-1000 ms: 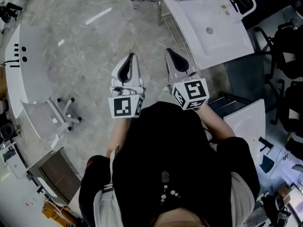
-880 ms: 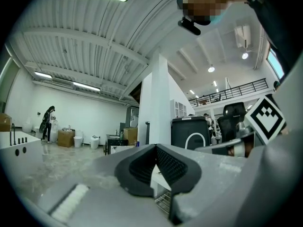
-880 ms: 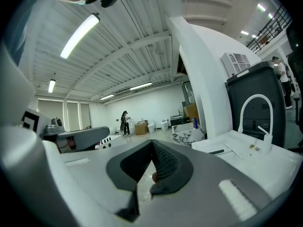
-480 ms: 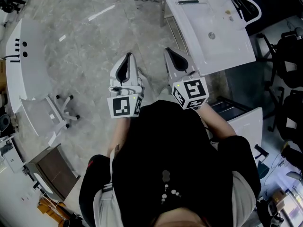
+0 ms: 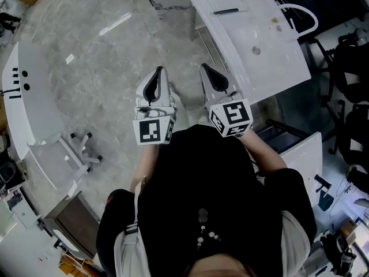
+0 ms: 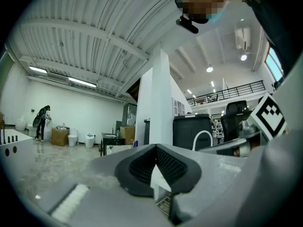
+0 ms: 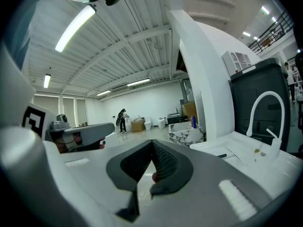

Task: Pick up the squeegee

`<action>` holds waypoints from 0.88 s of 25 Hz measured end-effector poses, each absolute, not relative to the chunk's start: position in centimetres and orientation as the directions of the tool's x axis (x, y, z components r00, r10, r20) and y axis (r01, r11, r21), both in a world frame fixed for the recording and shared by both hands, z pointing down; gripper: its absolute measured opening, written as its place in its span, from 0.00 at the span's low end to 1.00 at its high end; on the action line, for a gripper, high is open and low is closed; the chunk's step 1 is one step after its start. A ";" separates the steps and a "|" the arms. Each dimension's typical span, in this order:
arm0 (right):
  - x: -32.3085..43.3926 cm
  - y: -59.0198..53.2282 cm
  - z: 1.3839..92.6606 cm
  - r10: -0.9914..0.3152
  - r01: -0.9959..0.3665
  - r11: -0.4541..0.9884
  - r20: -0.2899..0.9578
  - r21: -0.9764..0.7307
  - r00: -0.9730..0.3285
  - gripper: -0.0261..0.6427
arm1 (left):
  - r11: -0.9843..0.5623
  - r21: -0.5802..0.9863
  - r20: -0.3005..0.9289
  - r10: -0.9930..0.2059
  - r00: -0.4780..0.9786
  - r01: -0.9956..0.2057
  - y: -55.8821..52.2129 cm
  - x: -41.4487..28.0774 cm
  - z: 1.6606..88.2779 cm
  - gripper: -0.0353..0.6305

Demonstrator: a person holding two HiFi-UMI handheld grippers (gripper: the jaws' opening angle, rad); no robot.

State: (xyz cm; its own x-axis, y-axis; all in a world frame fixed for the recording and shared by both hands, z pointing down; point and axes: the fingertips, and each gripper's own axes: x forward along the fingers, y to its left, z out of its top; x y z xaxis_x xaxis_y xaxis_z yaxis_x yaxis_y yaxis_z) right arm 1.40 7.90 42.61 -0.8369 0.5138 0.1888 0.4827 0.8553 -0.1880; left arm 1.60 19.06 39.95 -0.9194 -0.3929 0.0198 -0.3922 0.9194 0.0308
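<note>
A slim dark bar, probably the squeegee [image 5: 226, 10], lies on the white sink top [image 5: 277, 56], ahead and right of the right gripper [image 5: 205, 69], lengthwise across its pointing line. That gripper is nearer than the left gripper [image 5: 158, 71]. Both point forward, roughly level, with jaws together and empty.

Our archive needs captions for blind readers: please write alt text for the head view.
Seen from above, a person in black holds the left gripper and right gripper side by side, both shut and empty, over a grey marbled floor. At upper right, a slim dark tool lies on a white sink unit.
</note>
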 end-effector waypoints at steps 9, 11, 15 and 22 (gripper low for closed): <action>-7.2 10.5 41.7 0.429 0.397 0.899 0.193 -0.186 -0.882 0.04 | 0.875 0.030 0.017 -0.484 -0.875 -0.483 21.3 -8.0 39.3 0.06; -9.1 10.8 41.2 0.398 0.365 0.912 0.188 -0.187 -0.898 0.04 | 0.858 0.029 0.014 -0.513 -0.859 -0.512 21.6 -10.0 38.9 0.06; -11.8 11.1 40.9 0.338 0.305 0.935 0.190 -0.183 -0.922 0.04 | 0.821 0.024 0.013 -0.570 -0.821 -0.570 22.1 -13.4 38.6 0.06; -15.7 13.1 40.8 0.253 0.220 0.960 0.198 -0.173 -0.947 0.04 | 0.765 0.031 0.007 -0.644 -0.765 -0.643 23.9 -18.0 38.5 0.06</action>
State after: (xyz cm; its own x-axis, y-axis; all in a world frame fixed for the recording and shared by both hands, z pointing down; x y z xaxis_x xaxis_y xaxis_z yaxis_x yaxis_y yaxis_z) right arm -15.68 13.12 40.77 -0.9470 0.2531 0.1976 0.2203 0.9599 -0.1734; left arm -18.01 23.87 38.54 -0.7651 -0.6439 0.0068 -0.6434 0.7649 0.0314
